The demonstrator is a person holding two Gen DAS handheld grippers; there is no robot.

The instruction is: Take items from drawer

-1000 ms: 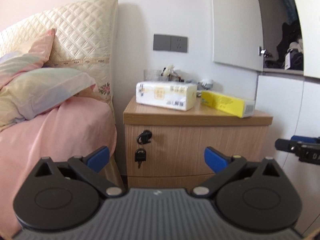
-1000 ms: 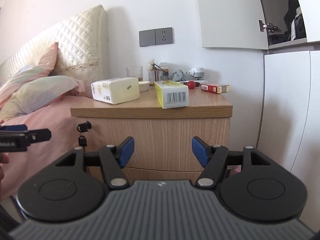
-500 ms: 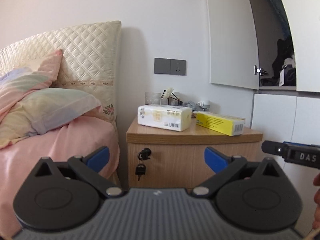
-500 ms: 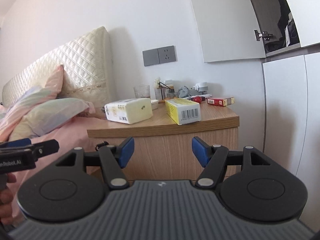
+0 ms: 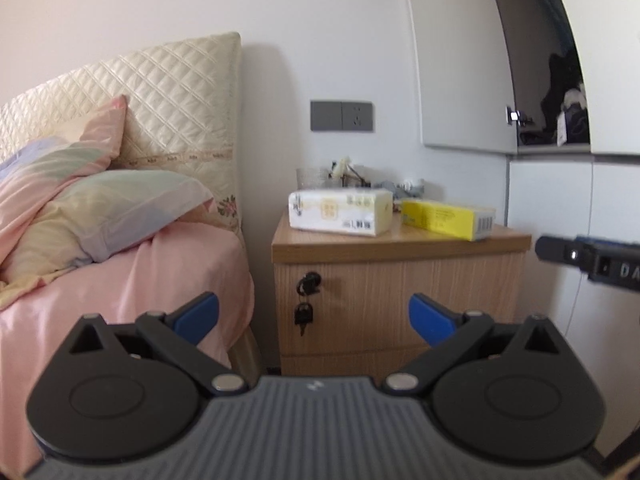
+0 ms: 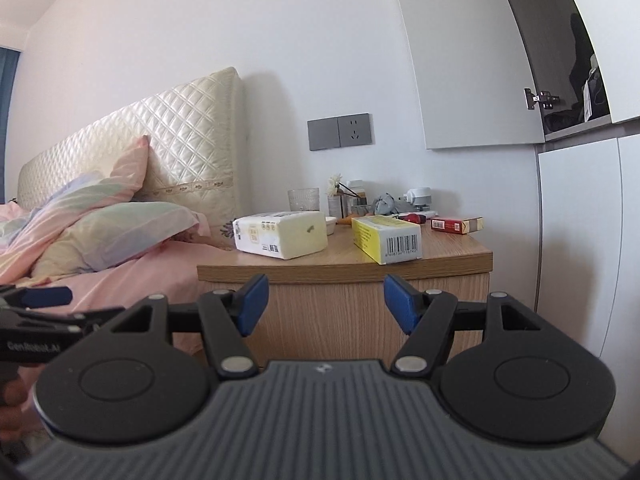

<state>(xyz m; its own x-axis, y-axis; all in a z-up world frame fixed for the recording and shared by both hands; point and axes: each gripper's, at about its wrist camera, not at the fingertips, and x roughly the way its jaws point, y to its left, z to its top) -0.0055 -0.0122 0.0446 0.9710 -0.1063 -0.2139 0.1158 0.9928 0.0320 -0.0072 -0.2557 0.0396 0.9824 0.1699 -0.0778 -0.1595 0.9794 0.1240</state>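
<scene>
The drawer [image 5: 396, 300] sits shut in the nightstand [image 5: 400, 240], key [image 5: 302, 316] hanging at its nine o'clock edge. Both the left gripper [image 5: 313, 314] and right gripper [image 6: 323, 304] hang wide and empty, well back. If the lock is turned, pulling may tip the tissue pack [image 5: 340, 212] and yellow box [image 5: 448, 219] off the top.

Nightstand [image 5: 400, 280] right of bed [image 5: 120, 280], tissue pack [image 5: 340, 213] perhaps touching box [image 5: 446, 219]

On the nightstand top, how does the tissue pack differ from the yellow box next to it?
The tissue pack is a soft, pale wrapped bundle with rounded corners; the yellow box is rigid carton with sharp edges. The tissue pack sits nearer the bed, the yellow box nearer the wardrobe side. The yellow box shows a barcode on its white end; the tissue pack's end is plain cream. Both lie flat on the nightstand, apart from each other, untouched by either gripper.
</scene>
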